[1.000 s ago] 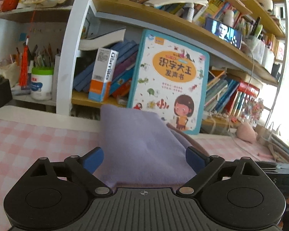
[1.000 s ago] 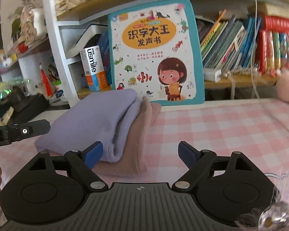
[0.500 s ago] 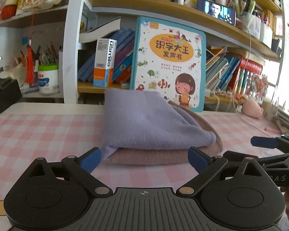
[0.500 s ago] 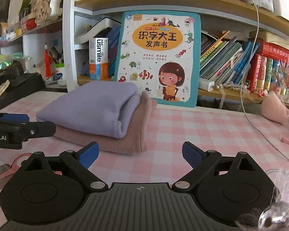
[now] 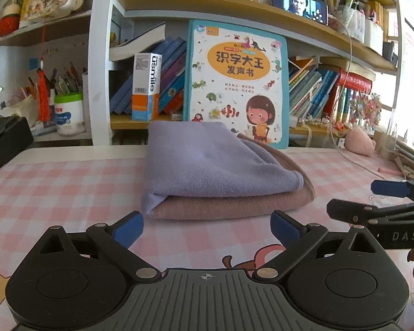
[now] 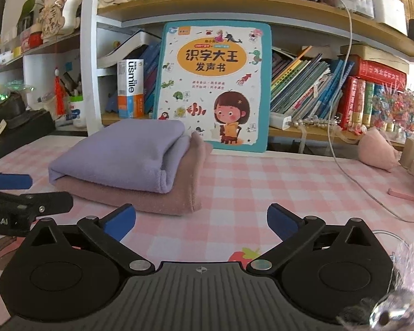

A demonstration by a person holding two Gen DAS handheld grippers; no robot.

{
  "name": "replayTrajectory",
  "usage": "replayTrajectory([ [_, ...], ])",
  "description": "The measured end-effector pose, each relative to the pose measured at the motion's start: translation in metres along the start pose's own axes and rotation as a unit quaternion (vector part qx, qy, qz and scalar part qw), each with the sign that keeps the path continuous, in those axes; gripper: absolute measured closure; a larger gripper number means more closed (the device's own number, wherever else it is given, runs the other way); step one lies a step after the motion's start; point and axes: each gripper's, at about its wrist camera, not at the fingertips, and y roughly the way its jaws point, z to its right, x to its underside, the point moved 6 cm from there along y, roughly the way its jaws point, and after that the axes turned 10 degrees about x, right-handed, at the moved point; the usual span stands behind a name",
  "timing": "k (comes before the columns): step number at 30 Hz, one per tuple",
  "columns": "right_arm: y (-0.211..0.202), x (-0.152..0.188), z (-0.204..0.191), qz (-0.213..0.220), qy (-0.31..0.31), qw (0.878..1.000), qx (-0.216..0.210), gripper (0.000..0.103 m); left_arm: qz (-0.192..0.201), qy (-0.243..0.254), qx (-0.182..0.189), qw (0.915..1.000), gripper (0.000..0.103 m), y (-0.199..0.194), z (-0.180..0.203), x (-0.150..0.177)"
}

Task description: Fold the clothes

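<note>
A folded lilac cloth (image 5: 207,162) lies on top of a folded dusty-pink cloth (image 5: 234,205) on the pink checked table. Both also show in the right wrist view, the lilac cloth (image 6: 124,151) over the pink cloth (image 6: 179,193). My left gripper (image 5: 207,224) is open and empty, just short of the stack's near edge. My right gripper (image 6: 201,219) is open and empty, in front of the stack's right corner. Each gripper shows in the other's view: the right gripper (image 5: 372,201) and the left gripper (image 6: 27,193).
A large children's book (image 5: 236,82) leans against the bookshelf (image 5: 234,8) right behind the stack. A pink plush toy (image 6: 378,151) and a white cable (image 6: 358,182) lie at the right. A black box (image 5: 2,143) stands at the left edge.
Both grippers have pulled back from the stack toward me and lowered. The left one was right up against the lilac cloth; now it sits clear of it. The stack has not moved.
</note>
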Motion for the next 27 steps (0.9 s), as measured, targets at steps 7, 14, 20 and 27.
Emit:
replayTrajectory([
  [7, 0.0012, 0.0004, 0.0009, -0.003, -0.001, 1.000, 0.003, 0.001, -0.008, 0.009, -0.017, 0.9998, 0.001, 0.0028, 0.0010, -0.0006],
  [14, 0.0041, 0.0010, -0.0021, -0.011, -0.008, 1.000, 0.002, 0.001, -0.010, 0.008, -0.028, 0.9995, 0.000, 0.0029, -0.0001, 0.0007],
  [20, 0.0054, 0.0015, -0.0002, -0.017, -0.003, 1.000, 0.003, 0.001, -0.016, 0.007, -0.029, 0.9994, 0.000, 0.0040, -0.0012, 0.0011],
  [27, 0.0049, 0.0038, 0.0027, -0.028, 0.005, 1.000, 0.005, 0.001, -0.026, 0.008, -0.035, 0.9990, 0.000, 0.0069, -0.0018, 0.0021],
])
